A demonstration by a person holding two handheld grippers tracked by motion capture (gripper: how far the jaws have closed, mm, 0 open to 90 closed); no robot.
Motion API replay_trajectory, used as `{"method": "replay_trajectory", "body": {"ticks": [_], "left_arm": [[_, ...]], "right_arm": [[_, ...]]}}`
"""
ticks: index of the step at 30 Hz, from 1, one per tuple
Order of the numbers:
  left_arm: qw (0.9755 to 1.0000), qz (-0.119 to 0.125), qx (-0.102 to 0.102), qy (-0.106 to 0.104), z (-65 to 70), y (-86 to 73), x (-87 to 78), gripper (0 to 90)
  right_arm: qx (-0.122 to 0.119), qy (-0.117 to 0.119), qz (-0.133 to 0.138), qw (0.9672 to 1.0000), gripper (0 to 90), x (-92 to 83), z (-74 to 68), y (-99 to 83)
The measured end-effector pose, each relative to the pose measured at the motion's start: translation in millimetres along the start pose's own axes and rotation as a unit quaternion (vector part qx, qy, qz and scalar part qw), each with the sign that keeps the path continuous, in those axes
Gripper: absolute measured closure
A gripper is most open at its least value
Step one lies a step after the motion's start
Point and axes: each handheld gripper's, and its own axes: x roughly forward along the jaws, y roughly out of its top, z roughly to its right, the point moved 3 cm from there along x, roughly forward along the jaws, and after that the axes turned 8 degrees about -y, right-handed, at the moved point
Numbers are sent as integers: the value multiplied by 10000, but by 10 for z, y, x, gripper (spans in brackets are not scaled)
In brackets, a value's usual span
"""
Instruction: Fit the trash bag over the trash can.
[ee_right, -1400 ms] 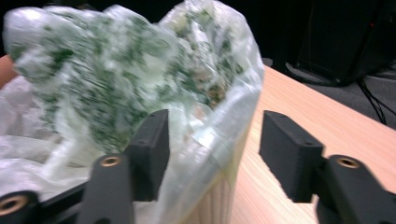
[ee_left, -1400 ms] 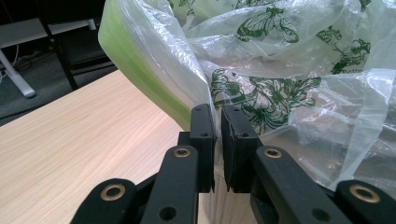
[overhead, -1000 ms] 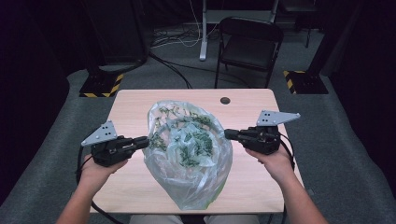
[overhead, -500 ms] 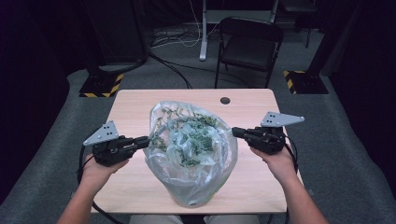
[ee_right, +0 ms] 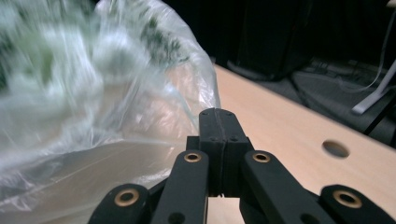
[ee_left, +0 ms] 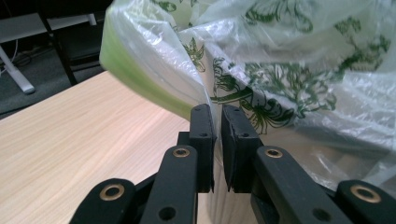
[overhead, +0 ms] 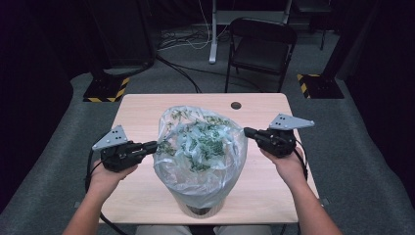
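Near the front edge of the surface (overhead: 147,196), at mid-width: one clear plastic bag (overhead: 200,156) with green leaf print, ballooned wide over a round container base (overhead: 198,211), little of it visible. Left hand-held gripper (overhead: 152,145): jaws nearly together, pinching the bag's left rim film. Right hand-held gripper (overhead: 248,131): jaws pressed fully together, tip at the bag's right rim; whether film is caught between them cannot be told. Round hole (overhead: 236,105) near the far edge.
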Motion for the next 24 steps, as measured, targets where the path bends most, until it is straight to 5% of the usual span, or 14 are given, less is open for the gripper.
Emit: {"method": "replay_trajectory", "body": {"ticks": [5,13,24], "left_arm": [[9999,-110,16,1,14,-71,-39,834],[9998,-133,29,-144,122,-241,-108,839],[9996,-207,-183,-115,14,-405,22,840]], "right_arm": [[120,250,-322,9991,900,66,-41,-231],[188,645,-109,9977,900,-148,-169,-318],[290,465,-359,9979,900,1,-95,-508]]}}
